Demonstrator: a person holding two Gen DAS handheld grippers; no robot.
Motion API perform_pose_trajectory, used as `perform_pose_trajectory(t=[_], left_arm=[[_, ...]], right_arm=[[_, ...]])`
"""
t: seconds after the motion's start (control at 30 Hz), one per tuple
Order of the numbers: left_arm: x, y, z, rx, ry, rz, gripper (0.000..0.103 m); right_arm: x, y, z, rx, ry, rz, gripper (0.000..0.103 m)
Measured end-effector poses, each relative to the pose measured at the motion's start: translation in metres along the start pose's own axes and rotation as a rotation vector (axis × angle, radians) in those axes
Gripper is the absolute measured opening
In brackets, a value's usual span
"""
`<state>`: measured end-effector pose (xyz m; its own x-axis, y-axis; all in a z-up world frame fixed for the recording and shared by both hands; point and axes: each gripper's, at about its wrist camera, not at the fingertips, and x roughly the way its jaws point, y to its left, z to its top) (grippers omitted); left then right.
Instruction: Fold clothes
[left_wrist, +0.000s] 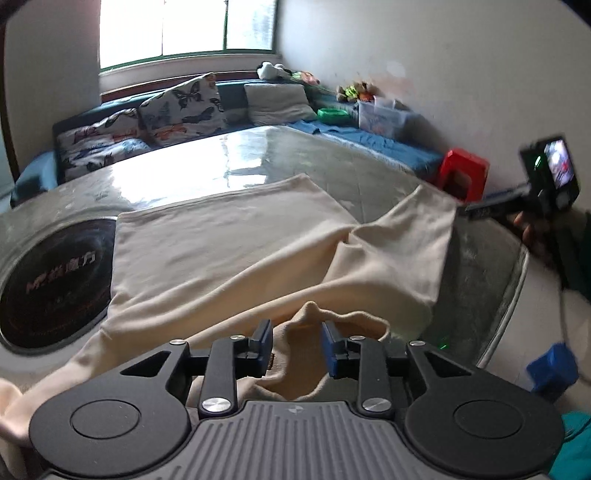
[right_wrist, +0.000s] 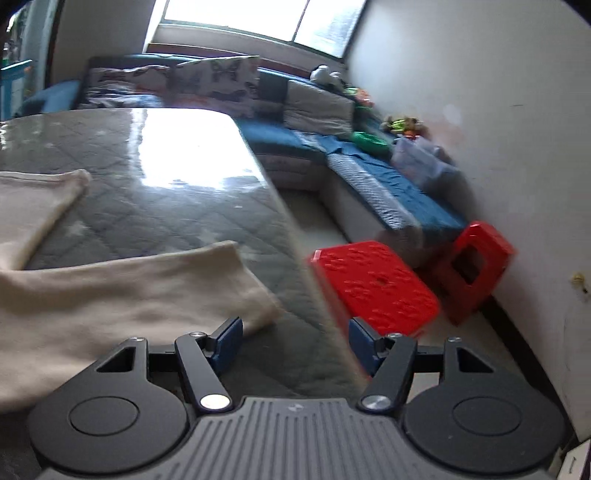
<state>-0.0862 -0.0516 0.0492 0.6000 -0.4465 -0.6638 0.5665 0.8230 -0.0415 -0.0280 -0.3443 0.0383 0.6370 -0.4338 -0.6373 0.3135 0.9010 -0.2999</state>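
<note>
1. On the grey quilted table (left_wrist: 369, 166) we see a cream garment (left_wrist: 229, 251) spread flat, filling the middle of the left wrist view from about 9 o'clock to 3 o'clock, with one part folded over itself toward 2 o'clock.
2. Our left gripper (left_wrist: 297, 345) sits at 6 o'clock over a bunched cream fold; its jaws stand partly apart, the cloth rising between them, and the blue pads (left_wrist: 330, 347) do not press on it.
3. Our right gripper (right_wrist: 295, 341) has its jaws spread wide with nothing between them; below the gap lies the bare table near its edge.
4. In the right wrist view the garment's corner (right_wrist: 258, 310) lies just beside the left pad, at about 9 o'clock.
5. A red stool (right_wrist: 376, 288) stands on the floor at 3 o'clock, beyond the table edge, and a second red stool (right_wrist: 476, 269) lies tipped near the blue sofa (right_wrist: 406, 192).
</note>
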Motion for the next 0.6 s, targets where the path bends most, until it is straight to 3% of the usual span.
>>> perform_pose_trajectory(t=[0.1, 0.17, 0.23, 0.37, 0.47, 0.6], left_arm=[[0.007, -0.003, 0.0, 0.036, 0.01, 0.022, 0.032], [0.012, -0.004, -0.001, 0.042, 0.008, 0.022, 0.031], [0.017, -0.003, 0.0, 0.05, 0.004, 0.018, 0.03], [0.014, -0.003, -0.002, 0.067, 0.0, -0.003, 0.008], [0.008, -0.004, -0.005, 0.075, -0.014, -0.02, 0.002], [-0.011, -0.008, -0.007, 0.086, -0.051, -0.078, 0.002]], right_arm=[[-0.014, -0.005, 0.0, 0.007, -0.015, 0.056, 0.068], [-0.023, -0.001, -0.001, -0.002, -0.035, 0.107, 0.078], [-0.032, 0.008, 0.0, -0.025, -0.063, 0.162, 0.079], [-0.043, 0.03, 0.008, -0.059, -0.097, 0.253, 0.085], [-0.051, 0.05, 0.015, -0.086, -0.103, 0.315, 0.087], [-0.054, 0.068, 0.018, -0.103, -0.109, 0.361, 0.092]])
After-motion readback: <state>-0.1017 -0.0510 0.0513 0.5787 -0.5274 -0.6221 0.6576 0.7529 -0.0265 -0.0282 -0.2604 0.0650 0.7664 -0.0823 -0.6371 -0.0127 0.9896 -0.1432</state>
